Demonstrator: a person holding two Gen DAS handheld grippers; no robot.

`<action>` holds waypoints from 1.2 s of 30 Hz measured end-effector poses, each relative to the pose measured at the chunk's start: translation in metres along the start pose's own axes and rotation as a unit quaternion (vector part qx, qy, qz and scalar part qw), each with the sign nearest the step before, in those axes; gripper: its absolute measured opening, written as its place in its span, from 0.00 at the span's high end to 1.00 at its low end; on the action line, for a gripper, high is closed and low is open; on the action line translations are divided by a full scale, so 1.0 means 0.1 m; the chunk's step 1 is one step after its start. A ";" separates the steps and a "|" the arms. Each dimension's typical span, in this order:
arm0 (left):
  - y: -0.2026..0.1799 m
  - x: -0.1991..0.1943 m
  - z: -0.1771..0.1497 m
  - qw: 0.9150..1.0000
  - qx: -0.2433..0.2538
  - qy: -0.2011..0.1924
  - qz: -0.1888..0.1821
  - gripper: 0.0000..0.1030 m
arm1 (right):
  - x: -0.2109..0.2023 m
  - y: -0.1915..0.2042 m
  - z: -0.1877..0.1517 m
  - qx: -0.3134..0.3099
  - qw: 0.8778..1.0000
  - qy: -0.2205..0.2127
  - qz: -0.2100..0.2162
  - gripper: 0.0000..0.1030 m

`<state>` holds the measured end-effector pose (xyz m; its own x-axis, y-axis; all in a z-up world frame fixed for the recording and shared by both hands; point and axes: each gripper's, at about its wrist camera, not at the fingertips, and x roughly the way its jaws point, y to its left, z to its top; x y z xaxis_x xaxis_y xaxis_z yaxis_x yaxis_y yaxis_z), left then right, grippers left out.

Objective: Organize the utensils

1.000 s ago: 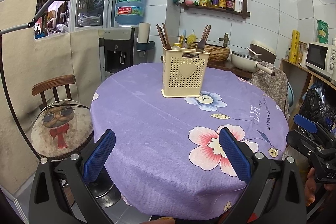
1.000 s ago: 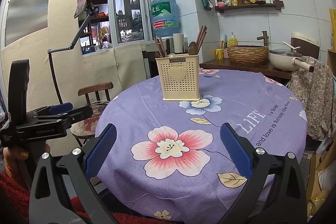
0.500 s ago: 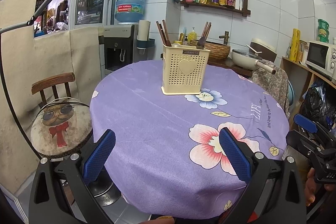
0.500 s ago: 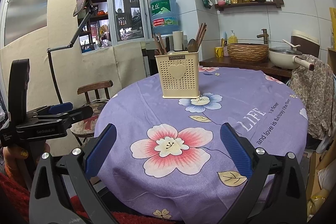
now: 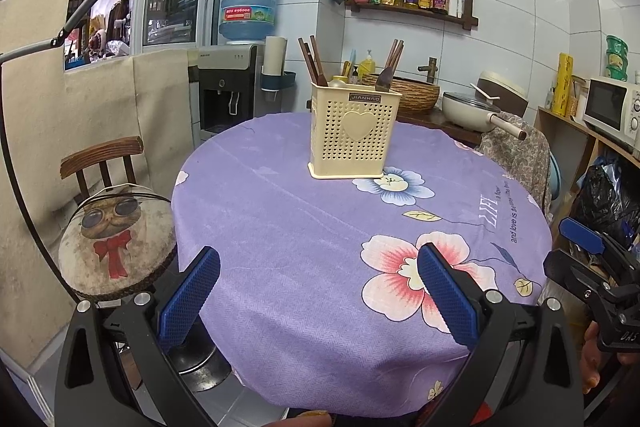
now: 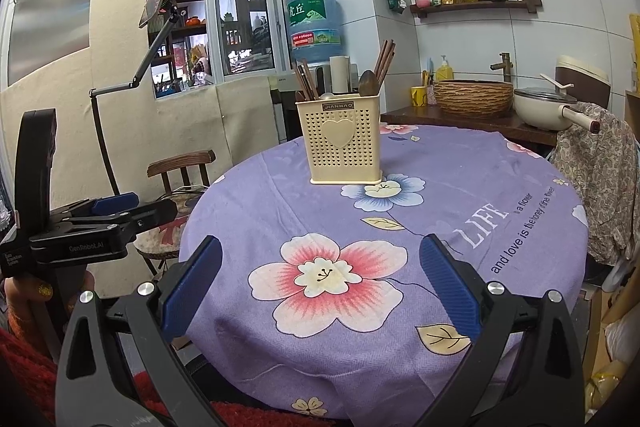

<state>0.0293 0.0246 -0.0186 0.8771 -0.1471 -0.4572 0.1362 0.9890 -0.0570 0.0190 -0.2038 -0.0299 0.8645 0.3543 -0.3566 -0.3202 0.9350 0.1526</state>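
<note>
Cream utensil holder stands upright mid-bench, chopsticks and spoons inside. Nothing obstructs it. Left hand-held gripper and right hand-held gripper hover agape, empty, near edge. Only left view shows microwave.

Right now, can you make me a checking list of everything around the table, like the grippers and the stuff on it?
Surface: round table under a purple flowered cloth, lying flat.
Job's things: cream utensil holder upright on the far half of the table; brown chopsticks and a spoon stand in it.
Clutter: nothing seen on the cloth besides the holder.
Grippers: left gripper open and empty at the near table edge; right gripper open and empty too.
Cables: nothing seen.
Surroundings: wooden chair with a cat cushion to the left, water dispenser behind, pot on the back counter.
</note>
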 end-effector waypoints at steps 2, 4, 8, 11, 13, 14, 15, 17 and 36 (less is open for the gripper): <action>0.00 0.00 0.00 1.000 0.000 0.001 -0.001 0.06 | 0.00 0.00 0.00 0.000 1.000 0.000 0.000 0.06; 0.01 0.00 -0.01 1.000 0.000 0.002 0.000 0.06 | 0.00 0.00 0.00 0.000 1.000 0.001 0.000 0.06; 0.01 0.00 -0.02 1.000 0.000 0.002 0.000 0.06 | 0.01 0.00 -0.01 0.001 1.000 0.004 -0.001 0.06; 0.00 0.01 -0.01 1.000 0.000 0.001 0.000 0.06 | 0.01 0.00 -0.01 0.001 1.000 0.003 -0.001 0.06; 0.01 0.00 -0.01 1.000 0.000 0.001 -0.001 0.06 | 0.01 0.00 -0.01 0.001 1.000 0.004 -0.001 0.06; 0.01 0.00 -0.01 1.000 0.000 0.002 -0.001 0.06 | 0.01 0.00 -0.01 0.002 1.000 0.004 -0.001 0.06; 0.00 0.01 0.00 1.000 0.000 0.002 0.000 0.06 | 0.01 0.00 -0.01 0.002 1.000 0.004 -0.001 0.06; 0.00 0.01 -0.01 1.000 0.000 0.003 0.000 0.06 | 0.02 0.00 -0.01 0.002 1.000 0.007 -0.002 0.06; 0.06 -0.04 -0.02 1.000 0.004 -0.016 0.012 0.06 | 0.02 -0.02 -0.03 0.004 1.000 0.007 -0.009 0.06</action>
<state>0.0256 0.0308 -0.0194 0.8948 -0.1235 -0.4291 0.1179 0.9922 -0.0398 0.0201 -0.2046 -0.0333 0.8645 0.3372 -0.3728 -0.3013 0.9412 0.1526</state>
